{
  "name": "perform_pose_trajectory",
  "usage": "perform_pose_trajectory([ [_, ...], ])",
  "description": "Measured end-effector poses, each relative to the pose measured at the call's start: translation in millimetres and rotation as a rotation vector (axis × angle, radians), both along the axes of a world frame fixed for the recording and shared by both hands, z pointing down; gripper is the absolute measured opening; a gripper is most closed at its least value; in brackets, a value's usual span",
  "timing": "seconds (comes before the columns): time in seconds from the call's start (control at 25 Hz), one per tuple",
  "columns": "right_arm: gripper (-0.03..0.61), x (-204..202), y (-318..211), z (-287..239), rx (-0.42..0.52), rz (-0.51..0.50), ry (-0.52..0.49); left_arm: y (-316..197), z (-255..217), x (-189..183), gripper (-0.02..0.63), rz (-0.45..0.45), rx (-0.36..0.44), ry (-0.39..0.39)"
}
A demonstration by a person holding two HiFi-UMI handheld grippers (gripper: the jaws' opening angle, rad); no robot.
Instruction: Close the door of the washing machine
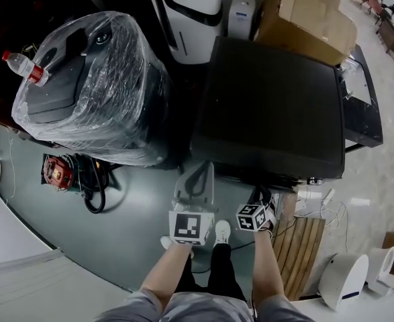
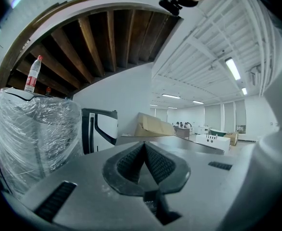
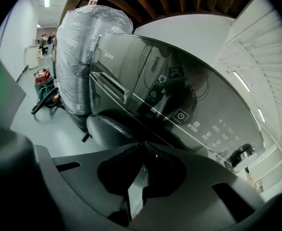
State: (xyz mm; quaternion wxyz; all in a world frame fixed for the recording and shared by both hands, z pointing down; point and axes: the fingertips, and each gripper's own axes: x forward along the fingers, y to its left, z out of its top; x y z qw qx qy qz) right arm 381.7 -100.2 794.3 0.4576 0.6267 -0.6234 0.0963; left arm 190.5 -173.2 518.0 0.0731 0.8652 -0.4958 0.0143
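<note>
Door [image 3: 107, 129] open, near, ahead-left of right gripper's [image 3: 144, 147] closed jaws.

The black, glossy-fronted washing machine [image 1: 270, 106] stands upright on the floor. Its round dark door [image 3: 107, 129] is open, swung outward from the front, low at the left.

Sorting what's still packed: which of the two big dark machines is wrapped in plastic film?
The left machine, with a bottle lying on top; the washing machine to its right is bare, with a flat dark top.
</note>
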Motion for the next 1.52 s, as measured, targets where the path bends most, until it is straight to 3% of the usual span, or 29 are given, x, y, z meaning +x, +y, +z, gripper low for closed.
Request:
perform_pose_trajectory([
  [0.4, 0.0, 0, 3, 2, 0.003, -0.003, 0.021, -1, -4, 2, 0.0, 0.007, 0.0, 0.004],
  [0.76, 0.0, -5, -4, -21, 0.043, 0.036, -0.038, 0, -23, -19, 0.0, -0.009, 0.029, -0.008],
  [1.04, 0.0, -42, -25, -86, 0.168, 0.042, -0.131, 3, -45, -43, 0.0, -0.035, 0.051, -0.004],
  [1.52, 0.0, -130, -62, -241, 0.403, 0.002, -0.313, 7, -94, -106, 0.0, -0.109, 0.085, -0.001],
])
